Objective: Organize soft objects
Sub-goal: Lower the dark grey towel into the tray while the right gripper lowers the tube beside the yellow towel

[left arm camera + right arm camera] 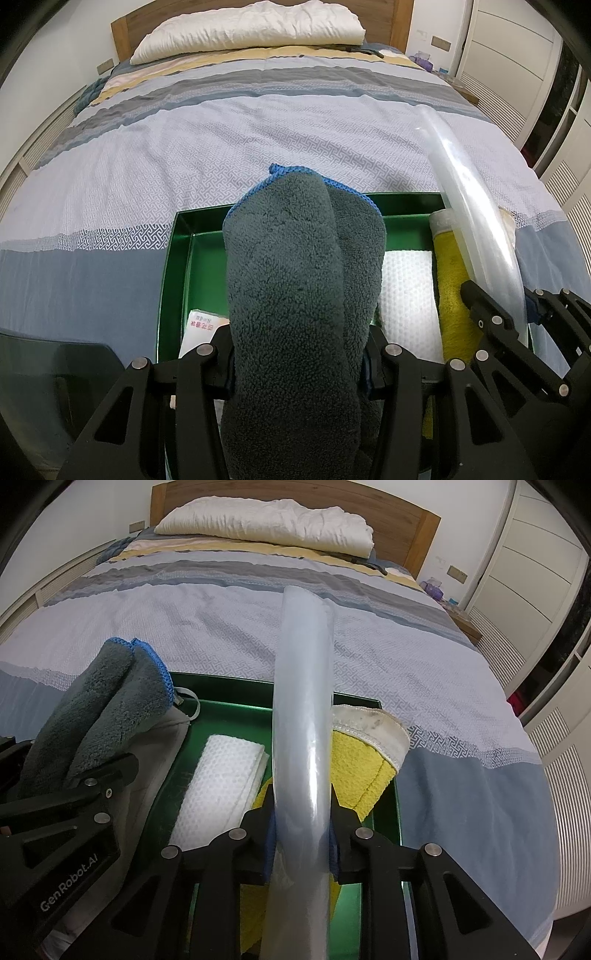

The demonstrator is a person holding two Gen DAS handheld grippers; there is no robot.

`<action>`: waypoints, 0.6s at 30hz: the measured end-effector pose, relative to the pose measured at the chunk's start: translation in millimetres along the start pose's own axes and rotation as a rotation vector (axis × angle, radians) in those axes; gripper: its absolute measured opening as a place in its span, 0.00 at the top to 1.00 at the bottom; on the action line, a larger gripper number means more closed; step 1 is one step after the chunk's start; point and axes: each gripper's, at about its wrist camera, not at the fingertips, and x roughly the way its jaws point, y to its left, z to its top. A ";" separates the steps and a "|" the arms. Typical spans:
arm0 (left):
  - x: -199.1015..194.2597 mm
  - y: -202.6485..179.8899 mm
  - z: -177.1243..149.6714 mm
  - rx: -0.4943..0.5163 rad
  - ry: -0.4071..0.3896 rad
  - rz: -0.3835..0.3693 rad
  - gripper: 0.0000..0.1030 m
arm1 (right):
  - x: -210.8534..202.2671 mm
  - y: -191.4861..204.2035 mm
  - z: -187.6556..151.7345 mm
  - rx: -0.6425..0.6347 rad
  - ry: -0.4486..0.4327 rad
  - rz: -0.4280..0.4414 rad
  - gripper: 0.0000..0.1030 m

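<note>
Items: folded grey fleece cloth (295, 288) with blue edging, clamped in left gripper (299, 354) above green tray (177, 258); rolled clear plastic (301, 738) gripped by right gripper (301, 834) | Surroundings: white cloth (218, 786), yellow towel (354, 771) in tray on bed (258, 140) | Pose: both grippers angled downward.

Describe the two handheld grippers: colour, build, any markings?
Both are matte black. The left gripper and the right gripper have flat linkage arms with triangular cut-outs, joined by round silver pivot pins. Blue pads line the inner faces of the jaws. White "GenRobot.AI" lettering shows on the left unit's body in the right wrist view. No cables, hands or sleeves are visible.
</note>
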 end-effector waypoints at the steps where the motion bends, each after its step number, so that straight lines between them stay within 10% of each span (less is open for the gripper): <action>1: 0.0 -0.2 -0.2 0.001 0.000 0.000 0.59 | 0.1 0.1 -0.1 0.000 -0.001 0.000 0.78; 18: 0.4 -0.1 -1.6 0.002 -0.001 0.008 0.54 | -7.4 -2.5 -1.9 0.014 -0.016 -0.003 0.65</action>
